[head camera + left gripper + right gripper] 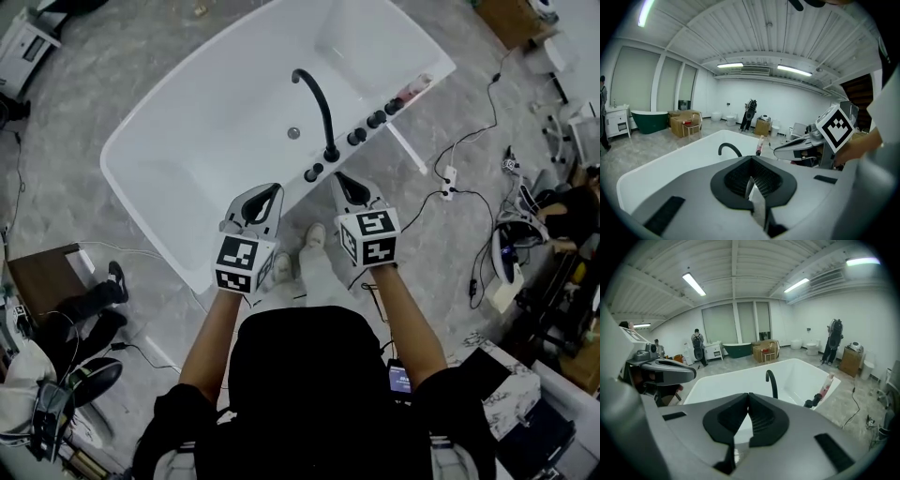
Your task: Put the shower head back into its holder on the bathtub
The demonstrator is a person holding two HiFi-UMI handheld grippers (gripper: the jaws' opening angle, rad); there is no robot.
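The white bathtub (141,127) lies below me, with a black curved spout (319,94) and a row of black knobs (356,137) on its near rim. At the row's far end a black angled fitting (813,401) stands beside a pink bottle (827,384); I cannot tell whether it is the shower head. My left gripper (272,191) and right gripper (343,178) hover side by side above the near rim, apart from the knobs. Both have their jaws together with nothing between them, as seen in the left gripper (751,159) and right gripper (748,395) views.
Cables and a power strip (448,176) trail over the grey floor right of the tub. A seated person (562,214) and gear fill the right edge. Dark shoes (105,292) and a brown stand (42,277) sit at the left. My own feet (311,240) stand against the tub.
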